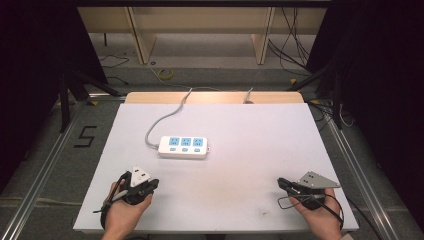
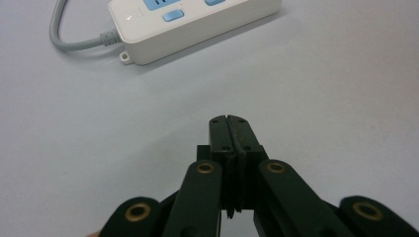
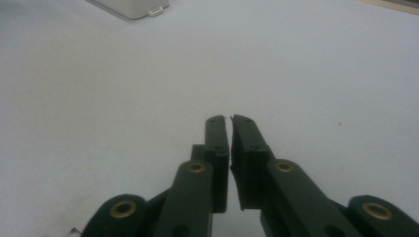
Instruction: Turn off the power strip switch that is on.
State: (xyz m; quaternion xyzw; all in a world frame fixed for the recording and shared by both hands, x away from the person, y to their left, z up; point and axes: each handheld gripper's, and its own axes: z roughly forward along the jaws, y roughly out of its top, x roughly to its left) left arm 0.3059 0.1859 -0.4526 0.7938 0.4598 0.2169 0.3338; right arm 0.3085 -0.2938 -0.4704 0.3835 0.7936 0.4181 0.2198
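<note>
A white power strip (image 1: 183, 147) with blue sockets and blue switches lies near the middle of the white table, its grey cable (image 1: 167, 117) running off the far edge. The left gripper view has the strip (image 2: 192, 27) ahead and above my jaws. My left gripper (image 1: 151, 185) rests at the front left, held by a hand, its jaws pressed together with nothing between them (image 2: 230, 120). At the front right my right gripper (image 1: 281, 182) points left, jaws closed at the tips and empty (image 3: 230, 118). A corner of the strip (image 3: 136, 7) peeks in at the top of the right gripper view.
The white table (image 1: 260, 140) has a wooden strip along its far edge (image 1: 215, 97). Beyond it are wooden shelf legs (image 1: 142, 40), loose cables on the floor (image 1: 292, 47) and a yellow coil (image 1: 166, 74). A "5" mark (image 1: 85, 136) is on the floor at left.
</note>
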